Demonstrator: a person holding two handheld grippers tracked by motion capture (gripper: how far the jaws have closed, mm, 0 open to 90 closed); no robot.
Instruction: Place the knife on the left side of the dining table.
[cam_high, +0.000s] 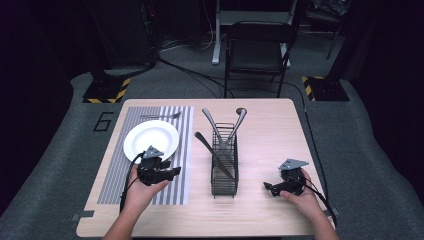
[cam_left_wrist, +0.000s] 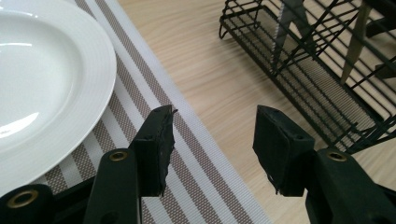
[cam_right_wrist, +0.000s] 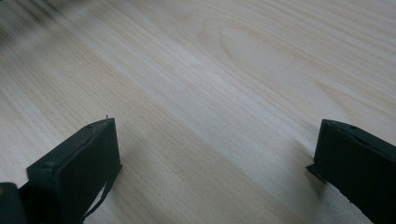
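Note:
A white plate (cam_high: 150, 139) lies on a grey striped placemat (cam_high: 181, 150) at the table's left. My left gripper (cam_high: 176, 172) hovers over the mat's right edge, just below the plate, pointing right toward a black wire caddy (cam_high: 225, 167). Its jaws stand apart with nothing between them; in the left gripper view the gripper (cam_left_wrist: 214, 144) looks over the plate (cam_left_wrist: 42, 79), the mat (cam_left_wrist: 187, 158) and the caddy (cam_left_wrist: 303, 79). The caddy holds a knife (cam_high: 212, 152), a spoon (cam_high: 239, 120) and another utensil (cam_high: 210, 122). My right gripper (cam_high: 270, 189) rests near the table's right front, open and empty (cam_right_wrist: 215, 158).
A fork (cam_high: 160, 116) lies across the mat beyond the plate. The wooden table (cam_high: 270, 125) ends close behind the caddy. A black chair (cam_high: 255, 47) stands on the floor past the table's far edge, with stands and cables around it.

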